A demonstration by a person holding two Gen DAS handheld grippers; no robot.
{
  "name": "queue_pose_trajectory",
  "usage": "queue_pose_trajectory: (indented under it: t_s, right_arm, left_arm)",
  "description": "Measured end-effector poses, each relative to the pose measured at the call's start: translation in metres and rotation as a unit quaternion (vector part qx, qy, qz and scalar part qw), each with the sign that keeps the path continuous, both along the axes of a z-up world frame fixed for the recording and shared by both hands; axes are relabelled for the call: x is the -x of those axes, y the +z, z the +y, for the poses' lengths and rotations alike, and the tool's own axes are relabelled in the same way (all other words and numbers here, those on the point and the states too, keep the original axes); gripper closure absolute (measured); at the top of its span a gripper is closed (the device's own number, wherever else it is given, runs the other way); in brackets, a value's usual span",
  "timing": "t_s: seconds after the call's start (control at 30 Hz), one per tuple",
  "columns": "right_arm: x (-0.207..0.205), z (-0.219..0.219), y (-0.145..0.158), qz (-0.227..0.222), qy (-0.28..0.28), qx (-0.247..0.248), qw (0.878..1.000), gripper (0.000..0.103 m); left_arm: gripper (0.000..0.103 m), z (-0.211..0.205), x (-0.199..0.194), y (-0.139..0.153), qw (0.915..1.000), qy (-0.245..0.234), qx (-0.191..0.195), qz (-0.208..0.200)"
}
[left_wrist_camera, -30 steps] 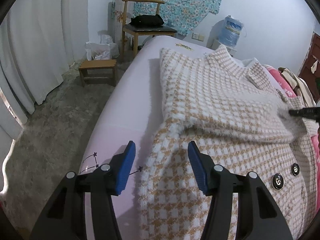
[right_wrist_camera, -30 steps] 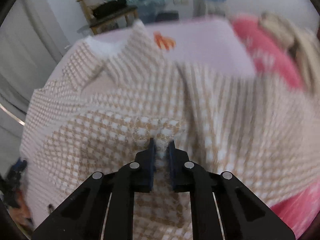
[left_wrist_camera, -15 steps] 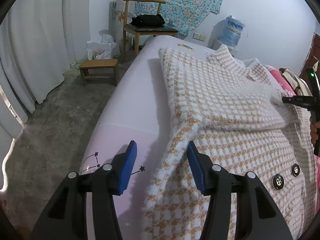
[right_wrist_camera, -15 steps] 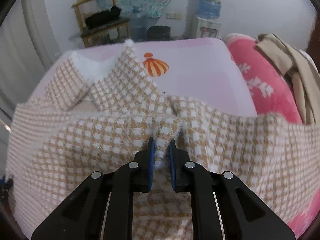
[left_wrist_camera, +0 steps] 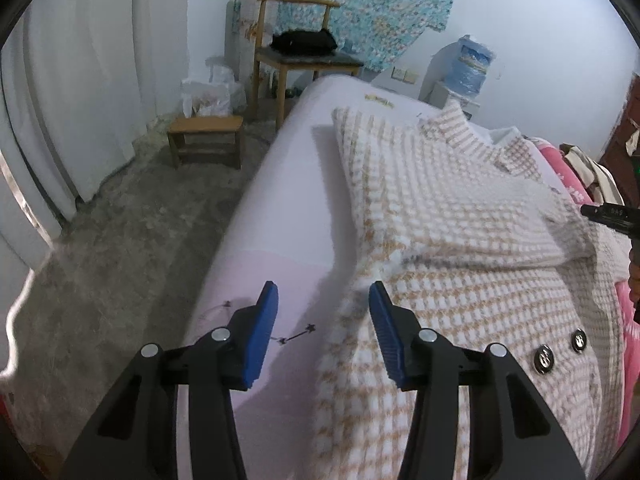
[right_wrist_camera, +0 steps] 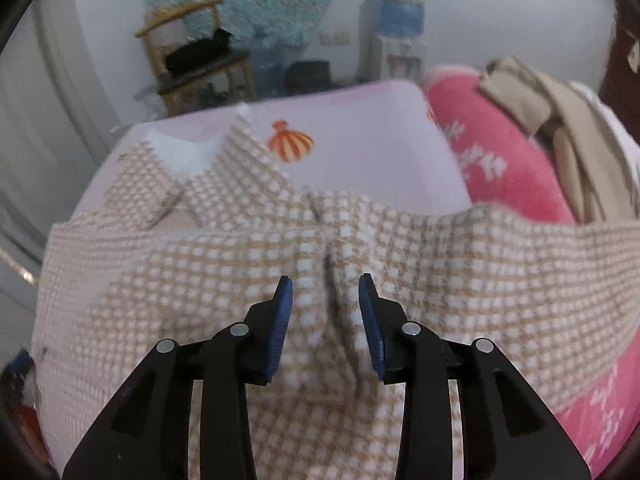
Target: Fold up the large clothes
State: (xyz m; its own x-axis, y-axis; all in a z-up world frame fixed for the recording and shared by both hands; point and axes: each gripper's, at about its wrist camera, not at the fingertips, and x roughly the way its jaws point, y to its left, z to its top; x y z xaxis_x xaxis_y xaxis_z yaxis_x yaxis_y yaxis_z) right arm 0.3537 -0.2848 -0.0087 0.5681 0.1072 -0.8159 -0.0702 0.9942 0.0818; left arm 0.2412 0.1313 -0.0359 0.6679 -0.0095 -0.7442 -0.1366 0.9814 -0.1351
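Centrally, a checked coat (left_wrist_camera: 460,240) is spread on the pink-sheeted bed (left_wrist_camera: 288,200); a wooden chair (left_wrist_camera: 296,52) is seen upper centre. Left claw (left_wrist_camera: 323,312) is held apart, empty; right claw (right_wrist_camera: 326,312) has just been parted, fabric unpressed between.

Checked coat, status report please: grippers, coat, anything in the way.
Left gripper open, empty, at the checked coat edge. Right gripper jaws just opened, pads off the sleeve fold. Coat flat on bed. Nothing blocking.
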Motion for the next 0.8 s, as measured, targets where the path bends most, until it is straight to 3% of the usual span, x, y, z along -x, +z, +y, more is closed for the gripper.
queue_pose_trajectory:
  t_s: [0.13,0.3,0.4,0.5,0.6,0.67,0.8]
  right_arm:
    - [0.021,0.011,-0.005,0.021,0.057,-0.03,0.998,0.07]
    - [0.036,0.016,-0.017,0.031,0.057,-0.036,0.997,0.07]
    - [0.035,0.02,-0.023,0.034,0.053,-0.042,0.997,0.071]
    - [0.029,0.015,-0.02,0.036,0.037,-0.052,0.997,0.07]
    - [0.034,-0.002,-0.018,0.05,0.004,-0.106,0.993,0.067]
    - [0.04,-0.014,-0.019,0.065,-0.018,-0.156,0.985,0.06]
    - [0.041,-0.033,-0.036,0.103,-0.064,-0.221,0.968,0.057]
  left_arm:
    - [0.057,-0.003,0.009,0.025,0.9992,-0.02,-0.02,-0.028]
    - [0.057,-0.031,-0.007,0.041,0.9953,-0.072,-0.046,-0.045]
    - [0.056,-0.053,-0.031,0.038,0.9913,-0.11,-0.06,-0.041]
    - [0.057,-0.064,-0.058,0.024,0.9905,-0.112,-0.078,-0.017]
    - [0.058,-0.06,-0.074,0.007,0.9917,-0.096,-0.083,0.017]
    - [0.058,-0.053,-0.077,-0.002,0.9927,-0.084,-0.081,0.03]
    - [0.059,-0.035,-0.08,-0.014,0.9954,-0.07,-0.049,0.045]
